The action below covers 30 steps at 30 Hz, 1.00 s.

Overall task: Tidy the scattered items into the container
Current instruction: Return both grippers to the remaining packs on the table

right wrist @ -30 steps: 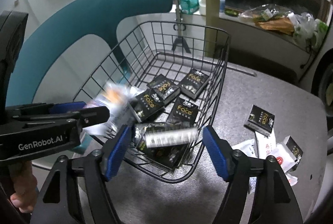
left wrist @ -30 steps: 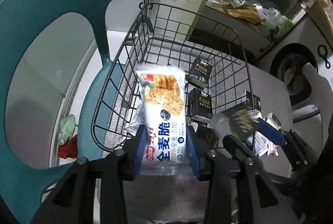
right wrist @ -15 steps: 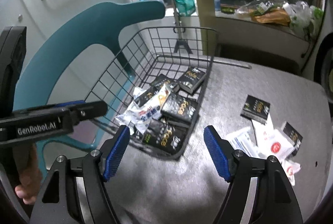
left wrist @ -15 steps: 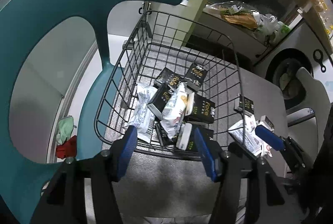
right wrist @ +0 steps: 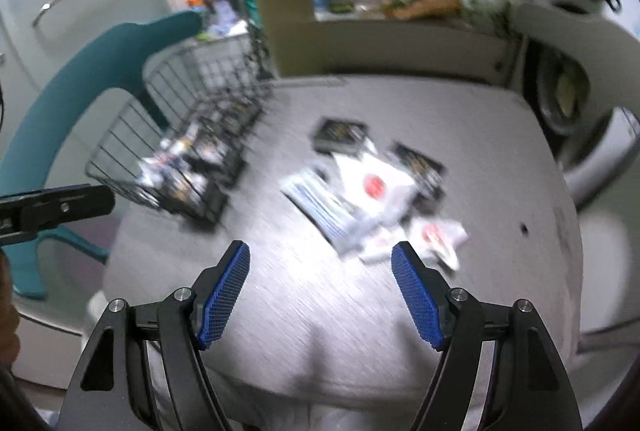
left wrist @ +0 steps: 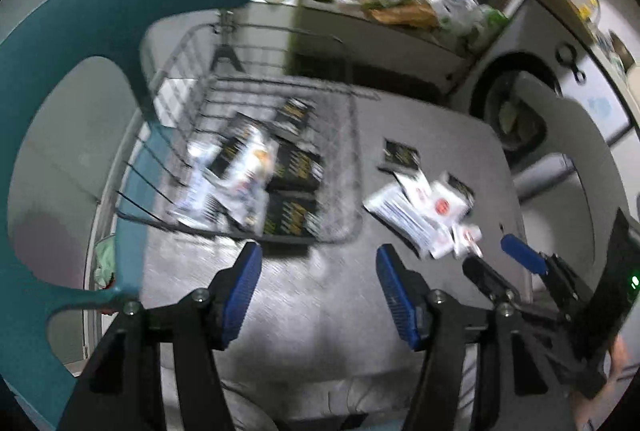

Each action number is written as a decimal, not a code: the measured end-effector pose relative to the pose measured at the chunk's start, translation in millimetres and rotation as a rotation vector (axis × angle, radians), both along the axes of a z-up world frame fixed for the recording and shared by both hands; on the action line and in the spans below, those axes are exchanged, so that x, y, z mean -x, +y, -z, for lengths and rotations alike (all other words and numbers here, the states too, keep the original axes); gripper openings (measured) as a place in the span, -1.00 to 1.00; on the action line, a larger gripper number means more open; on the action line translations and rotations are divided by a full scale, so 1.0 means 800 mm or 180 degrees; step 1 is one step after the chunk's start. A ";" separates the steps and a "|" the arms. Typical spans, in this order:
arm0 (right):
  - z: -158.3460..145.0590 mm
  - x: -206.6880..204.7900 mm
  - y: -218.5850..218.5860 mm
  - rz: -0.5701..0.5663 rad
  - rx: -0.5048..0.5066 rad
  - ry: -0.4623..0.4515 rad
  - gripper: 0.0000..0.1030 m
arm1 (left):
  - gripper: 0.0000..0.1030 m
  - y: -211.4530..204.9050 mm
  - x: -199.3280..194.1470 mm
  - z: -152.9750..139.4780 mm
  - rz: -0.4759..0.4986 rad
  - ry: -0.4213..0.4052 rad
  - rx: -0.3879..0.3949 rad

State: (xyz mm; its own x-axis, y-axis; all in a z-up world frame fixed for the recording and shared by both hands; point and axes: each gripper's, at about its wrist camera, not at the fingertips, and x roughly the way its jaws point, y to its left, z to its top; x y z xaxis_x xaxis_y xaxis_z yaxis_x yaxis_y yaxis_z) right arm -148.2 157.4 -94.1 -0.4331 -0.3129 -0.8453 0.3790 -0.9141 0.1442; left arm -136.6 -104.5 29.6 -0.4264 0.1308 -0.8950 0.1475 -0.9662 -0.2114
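Observation:
A black wire basket (left wrist: 352,135) stands at the left of the grey table and holds several black sachets and white snack packets (left wrist: 244,167); it also shows in the right wrist view (right wrist: 120,151). A loose pile of white packets (left wrist: 424,207) and black sachets (left wrist: 400,155) lies right of it, also in the right wrist view (right wrist: 360,191). My left gripper (left wrist: 318,263) is open and empty just in front of the basket. My right gripper (right wrist: 320,263) is open and empty in front of the pile; it shows in the left wrist view (left wrist: 496,259).
A teal chair (left wrist: 80,31) stands close at the basket's left. A washing machine (left wrist: 520,103) and a cluttered shelf (left wrist: 400,11) are behind the table. A fridge (right wrist: 60,11) stands at the far left. The grey table (right wrist: 312,311) is under both grippers.
My left gripper let go of the snack packet into the basket and drew back. My right gripper dropped a sachet in the basket and swung right toward the loose pile. Both are now blurred with motion.

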 end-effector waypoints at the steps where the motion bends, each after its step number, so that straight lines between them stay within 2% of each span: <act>1: 0.007 -0.003 0.009 0.0020 -0.0015 -0.0029 0.42 | 0.26 0.013 -0.002 0.006 0.0045 -0.0036 0.0002; 7: 0.043 -0.001 0.046 0.0109 -0.0035 -0.0146 0.42 | 0.26 0.077 -0.009 0.056 0.0240 -0.0299 -0.0062; 14: 0.081 0.035 0.078 0.0342 -0.0017 -0.0278 0.43 | 0.26 0.129 0.009 0.116 0.0264 -0.0613 -0.0163; 23: 0.108 0.088 0.089 0.0531 0.0042 -0.0314 0.43 | 0.26 0.161 0.080 0.162 -0.0136 -0.0778 -0.0471; 30: 0.118 0.119 0.090 0.0638 0.0075 -0.0319 0.43 | 0.26 0.160 0.113 0.180 -0.0587 -0.0820 -0.0372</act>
